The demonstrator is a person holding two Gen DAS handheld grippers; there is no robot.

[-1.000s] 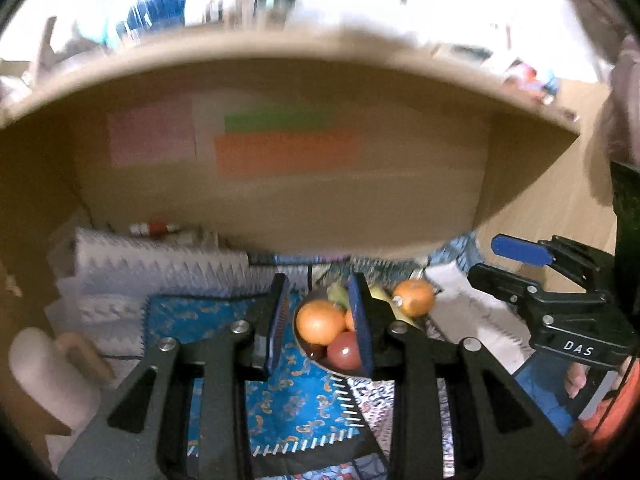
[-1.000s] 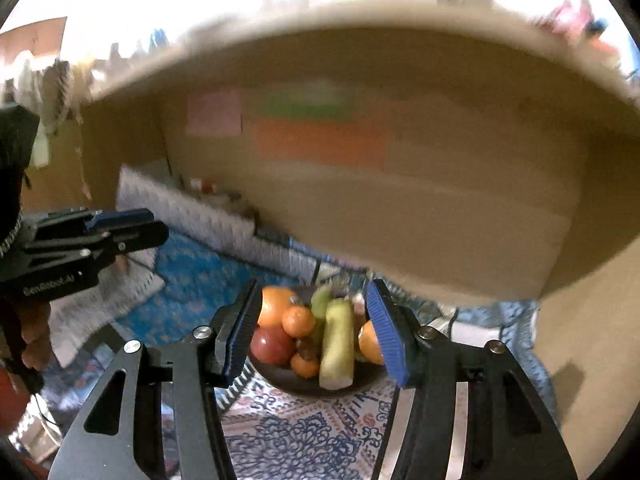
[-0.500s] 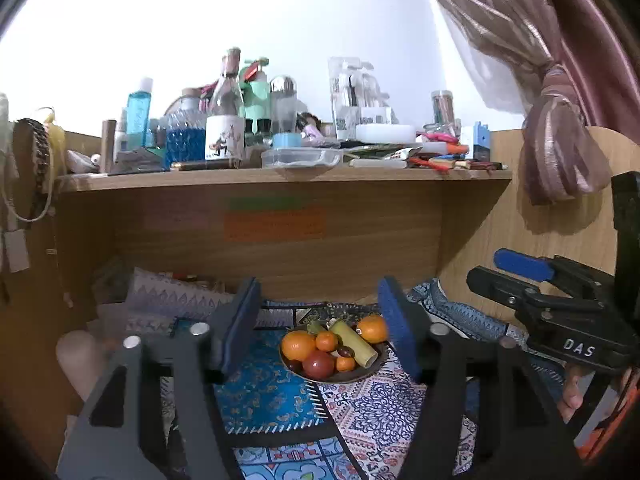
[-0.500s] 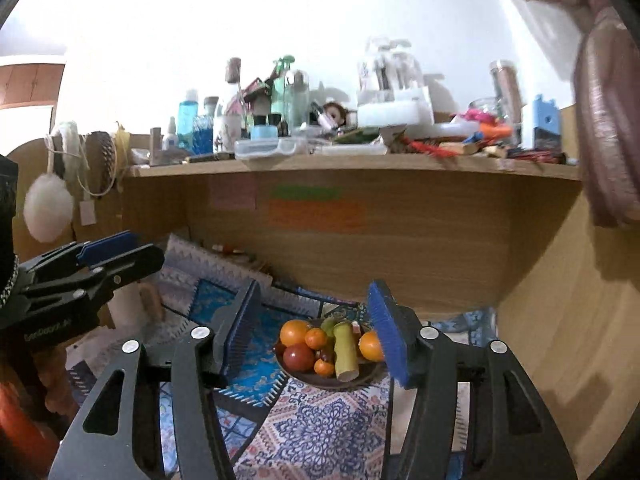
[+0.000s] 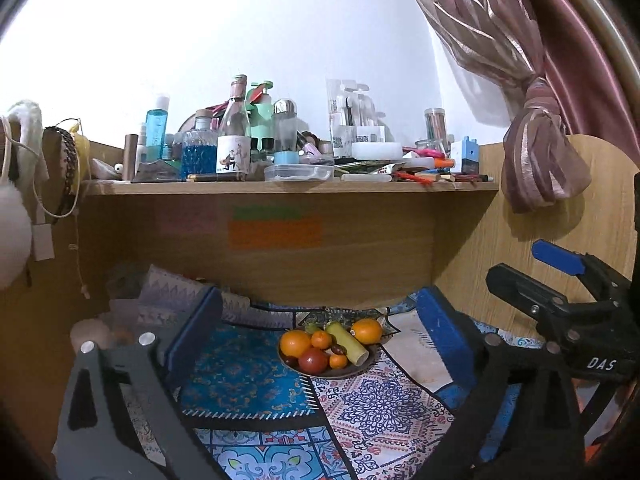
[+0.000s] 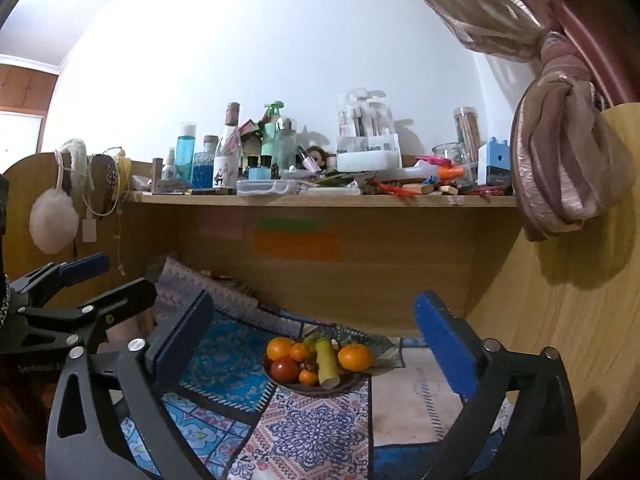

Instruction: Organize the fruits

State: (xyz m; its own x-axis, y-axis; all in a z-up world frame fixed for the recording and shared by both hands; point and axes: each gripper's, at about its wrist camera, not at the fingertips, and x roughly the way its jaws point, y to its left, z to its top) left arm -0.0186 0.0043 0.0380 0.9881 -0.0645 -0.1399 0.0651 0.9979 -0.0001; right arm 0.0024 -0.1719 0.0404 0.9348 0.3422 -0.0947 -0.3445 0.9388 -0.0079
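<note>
A shallow round dark bowl point(image 5: 362, 367) sits on a patchwork of printed cloths under a wooden shelf, heaped with fruit: a large glossy orange point(image 5: 295, 343) at the front left, another orange point(image 5: 367, 331) at the back right, a smooth dark-red tomato or apple point(image 5: 312, 360) at the front (the view is too small to say which), two little tangerines, and a pale green cylindrical piece point(image 5: 347, 343) with a cut flat end lying slantwise across the pile. The bowl rests where a blue mat point(image 5: 240, 380) with gold scrollwork and a fringed edge meets a white cloth point(image 5: 376, 408) with navy and pink medallions. The left gripper point(image 5: 320, 336) frames the bowl from well back, its matte black arms bolted with silver screws and its flat blue pads point(image 5: 440, 332) opening wide with nothing between them. The right gripper point(image 6: 316, 340) is likewise opening, its ribbed blue fingers point(image 6: 448, 348) spread far apart and empty, the bowl in the distance between them. Each gripper appears at the edge of the other's view. The laminated wood shelf point(image 5: 288, 188) above is crowded with clear glass and plastic bottles, a lidded clear box and pencils; orange, green and pink sticky notes cling to the back panel beneath it. A satin-striped mauve curtain point(image 5: 536, 152) hangs knotted at the right.
</note>
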